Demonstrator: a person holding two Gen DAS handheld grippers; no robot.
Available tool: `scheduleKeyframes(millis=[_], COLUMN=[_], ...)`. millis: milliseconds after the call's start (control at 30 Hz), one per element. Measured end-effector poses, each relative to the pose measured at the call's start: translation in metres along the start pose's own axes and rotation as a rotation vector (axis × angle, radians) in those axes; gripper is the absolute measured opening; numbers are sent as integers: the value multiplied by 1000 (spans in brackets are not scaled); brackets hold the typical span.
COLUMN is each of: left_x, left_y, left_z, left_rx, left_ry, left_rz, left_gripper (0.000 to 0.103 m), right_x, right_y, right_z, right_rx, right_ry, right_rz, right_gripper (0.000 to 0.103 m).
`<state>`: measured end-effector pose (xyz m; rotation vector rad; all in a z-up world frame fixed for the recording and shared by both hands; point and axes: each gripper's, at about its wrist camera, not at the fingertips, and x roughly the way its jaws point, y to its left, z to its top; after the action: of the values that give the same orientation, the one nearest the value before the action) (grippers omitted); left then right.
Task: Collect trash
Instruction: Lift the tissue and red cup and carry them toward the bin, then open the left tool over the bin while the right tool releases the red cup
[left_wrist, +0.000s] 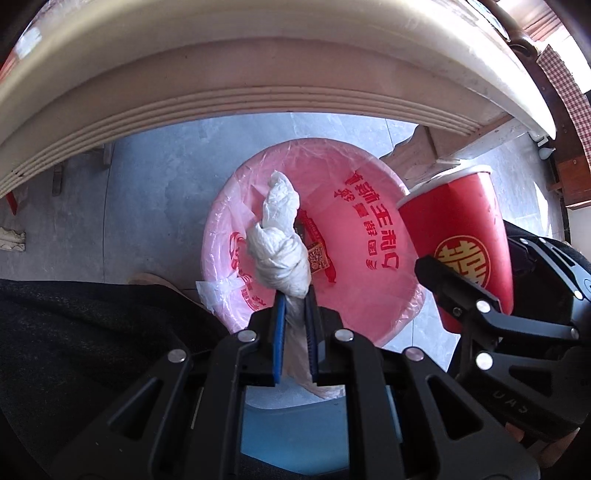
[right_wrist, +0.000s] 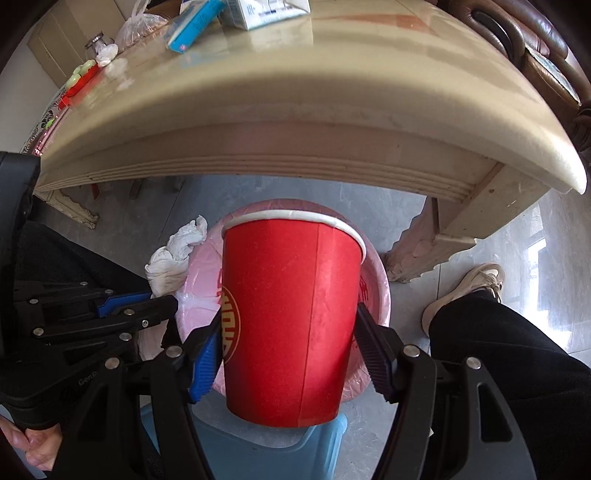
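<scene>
My left gripper (left_wrist: 294, 295) is shut on a twisted wad of white tissue (left_wrist: 280, 240), held above a bin lined with a pink plastic bag (left_wrist: 369, 295) printed in red. The same tissue (right_wrist: 175, 254) shows at the left in the right wrist view, with the left gripper (right_wrist: 155, 297) below it. My right gripper (right_wrist: 288, 332) is shut on a red paper cup (right_wrist: 291, 325) with a white rim and a gold emblem; its pads press both sides. The cup hangs over the pink bin (right_wrist: 199, 273). In the left wrist view the cup (left_wrist: 461, 229) and right gripper (left_wrist: 443, 280) sit at the right.
A beige table edge (right_wrist: 295, 147) overhangs the bin, with a carved leg (right_wrist: 417, 254) at the right. On the tabletop lie boxes (right_wrist: 192, 22), a plastic bag (right_wrist: 140, 26) and small items. A person's dark trouser leg (right_wrist: 517, 354) and shoe (right_wrist: 472, 284) are at the right. A blue stool (right_wrist: 269, 450) stands below.
</scene>
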<state>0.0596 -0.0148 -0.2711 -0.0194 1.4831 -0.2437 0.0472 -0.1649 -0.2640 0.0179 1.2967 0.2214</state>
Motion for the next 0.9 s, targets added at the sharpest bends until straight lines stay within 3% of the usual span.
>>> scheduleKeyframes(millis=[333,900], left_x=[45,98], left_y=[13,21], left_z=[17,24], left_rx=[-78,-111], left_ry=[113,238], left_rz=[-17,43], left_gripper=[11,11], right_x=[44,93], right_y=[-17,-23], right_z=[2,1], right_rx=[22,52], right_ry=[86,226], right_rz=[1,42], right_gripper=[64,65])
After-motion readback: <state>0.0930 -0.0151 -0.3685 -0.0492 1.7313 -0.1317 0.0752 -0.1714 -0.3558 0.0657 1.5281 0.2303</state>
